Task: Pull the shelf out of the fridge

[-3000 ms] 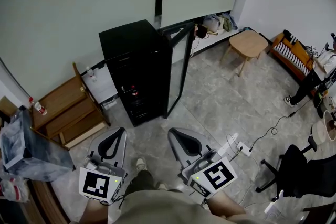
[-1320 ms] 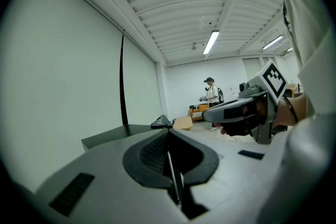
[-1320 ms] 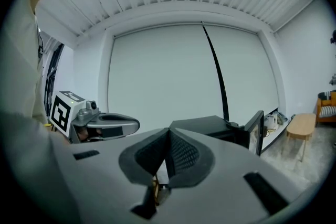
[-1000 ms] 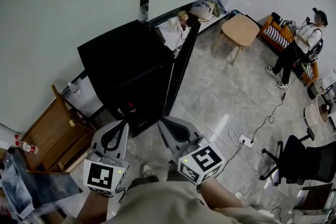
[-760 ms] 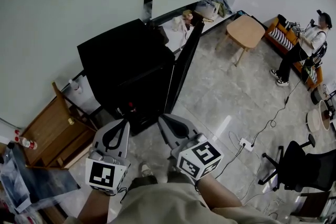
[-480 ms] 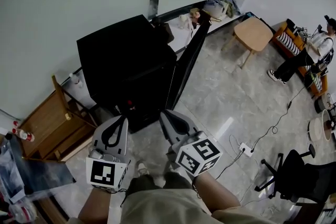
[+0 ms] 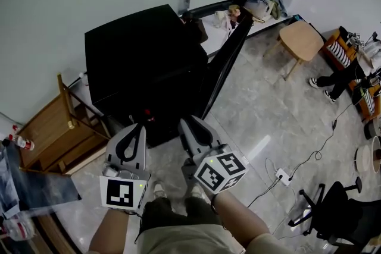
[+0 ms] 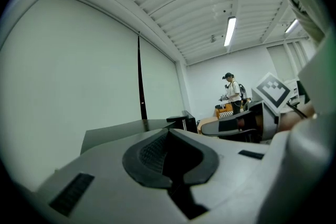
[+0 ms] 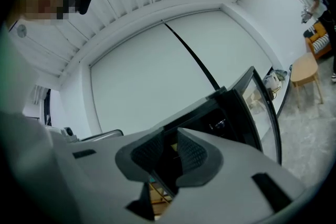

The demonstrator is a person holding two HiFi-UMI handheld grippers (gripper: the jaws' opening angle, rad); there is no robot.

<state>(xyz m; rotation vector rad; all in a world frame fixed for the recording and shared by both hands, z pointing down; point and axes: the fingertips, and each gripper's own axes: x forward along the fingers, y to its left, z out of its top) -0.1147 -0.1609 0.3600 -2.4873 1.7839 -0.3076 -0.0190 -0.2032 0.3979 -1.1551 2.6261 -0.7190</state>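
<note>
The black fridge (image 7: 143, 65) stands by the wall with its glass door (image 7: 225, 65) swung open to the right. Its shelves are hidden in the dark interior; only a small red item (image 7: 149, 118) shows at the lower front. My left gripper (image 7: 134, 127) hangs just before the fridge's lower front, jaws together and empty, as the left gripper view (image 8: 170, 150) also shows. My right gripper (image 7: 189, 120) is beside it, near the door's foot. In the right gripper view (image 9: 170, 153) its jaws are opening, with a narrow gap and nothing between them, facing the fridge (image 9: 223, 115).
A wooden rack (image 7: 56, 128) leans left of the fridge. A wooden stool (image 7: 300, 40) and a person (image 7: 336, 79) are at the far right. A power strip with cable (image 7: 281, 176) lies on the floor, an office chair (image 7: 324, 211) at the lower right.
The fridge has grown larger and nearer in the head view. Both grippers have moved up to its lower front. The person at the right has slid toward the frame's edge.
</note>
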